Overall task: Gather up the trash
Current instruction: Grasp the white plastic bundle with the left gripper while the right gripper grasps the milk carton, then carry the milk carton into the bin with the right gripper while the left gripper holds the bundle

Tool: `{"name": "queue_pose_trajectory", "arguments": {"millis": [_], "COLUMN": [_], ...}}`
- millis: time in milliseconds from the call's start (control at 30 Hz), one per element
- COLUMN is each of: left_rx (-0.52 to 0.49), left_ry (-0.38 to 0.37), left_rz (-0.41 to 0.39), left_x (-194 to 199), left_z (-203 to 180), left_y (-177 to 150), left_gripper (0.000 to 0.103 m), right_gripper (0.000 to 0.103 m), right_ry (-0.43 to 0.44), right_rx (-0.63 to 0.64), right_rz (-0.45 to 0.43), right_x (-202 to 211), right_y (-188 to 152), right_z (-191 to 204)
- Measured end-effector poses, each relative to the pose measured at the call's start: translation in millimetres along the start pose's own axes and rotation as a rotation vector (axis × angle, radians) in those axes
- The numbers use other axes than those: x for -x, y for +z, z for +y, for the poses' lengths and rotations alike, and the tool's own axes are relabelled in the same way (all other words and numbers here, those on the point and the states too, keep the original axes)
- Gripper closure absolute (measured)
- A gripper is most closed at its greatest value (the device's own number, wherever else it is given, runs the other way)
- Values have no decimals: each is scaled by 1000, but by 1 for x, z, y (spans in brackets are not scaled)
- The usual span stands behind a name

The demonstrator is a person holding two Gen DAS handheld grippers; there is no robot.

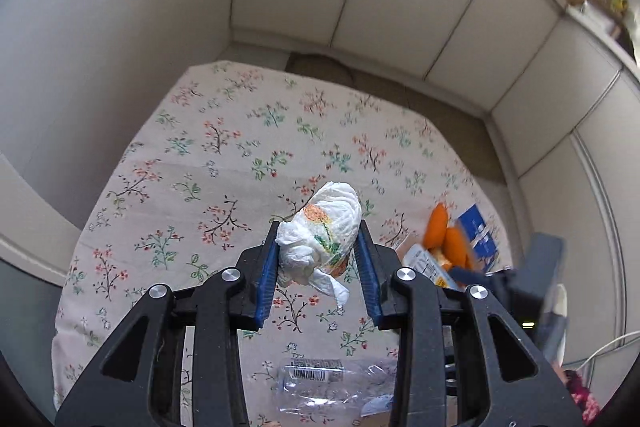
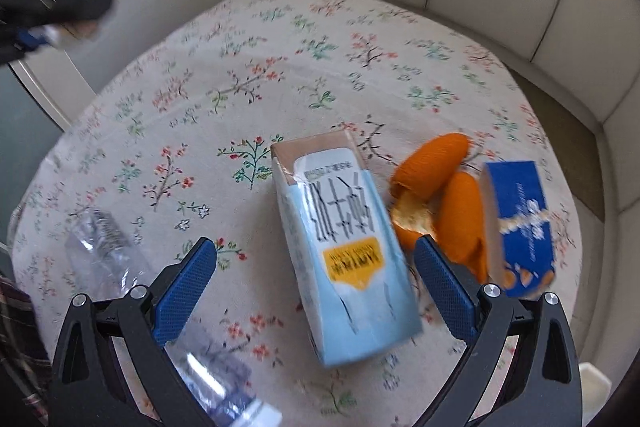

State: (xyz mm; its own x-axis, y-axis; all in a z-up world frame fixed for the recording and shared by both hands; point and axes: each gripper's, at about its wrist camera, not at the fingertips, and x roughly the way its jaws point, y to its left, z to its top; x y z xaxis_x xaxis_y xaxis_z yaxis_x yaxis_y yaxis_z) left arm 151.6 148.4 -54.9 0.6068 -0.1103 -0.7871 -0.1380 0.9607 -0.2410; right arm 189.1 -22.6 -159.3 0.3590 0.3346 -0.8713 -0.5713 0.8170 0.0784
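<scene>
Floral tablecloth [image 2: 280,75] covers the table. Light-blue milk carton [image 2: 344,251] lies on it, flanked by the right gripper [image 2: 316,267], fingers spread wide. Blue box [image 2: 520,223] and orange peel [image 2: 436,187] sit right of the carton, crushed clear bottle [image 2: 100,251] left. Left gripper [image 1: 318,251] clamps a crumpled printed tissue [image 1: 320,239] above the cloth.

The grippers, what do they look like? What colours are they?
Both match. The left gripper and the right gripper have black frames with triangle-shaped holes and shiny round silver bolts at the joints. Their fingers are flat black bars faced with bright blue bumpy pads. No cables or writing show on them.
</scene>
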Motion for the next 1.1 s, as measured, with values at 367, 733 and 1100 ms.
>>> {"name": "queue_pose_trajectory", "arguments": {"millis": [367, 733, 1100], "left_rx": [40, 44, 18], "left_ry": [15, 15, -2], "left_rz": [26, -5, -73], "left_x": [-1, 13, 41], "left_z": [17, 15, -10], "left_y": [-1, 0, -1], "left_gripper": [68, 68, 68], "right_gripper": [46, 46, 46], "right_ry": [-11, -49, -138], "right_rx": [-44, -86, -145], "right_rz": [50, -104, -259], "right_x": [-17, 45, 112], "right_y": [-1, 8, 4], "right_z": [9, 16, 11]}}
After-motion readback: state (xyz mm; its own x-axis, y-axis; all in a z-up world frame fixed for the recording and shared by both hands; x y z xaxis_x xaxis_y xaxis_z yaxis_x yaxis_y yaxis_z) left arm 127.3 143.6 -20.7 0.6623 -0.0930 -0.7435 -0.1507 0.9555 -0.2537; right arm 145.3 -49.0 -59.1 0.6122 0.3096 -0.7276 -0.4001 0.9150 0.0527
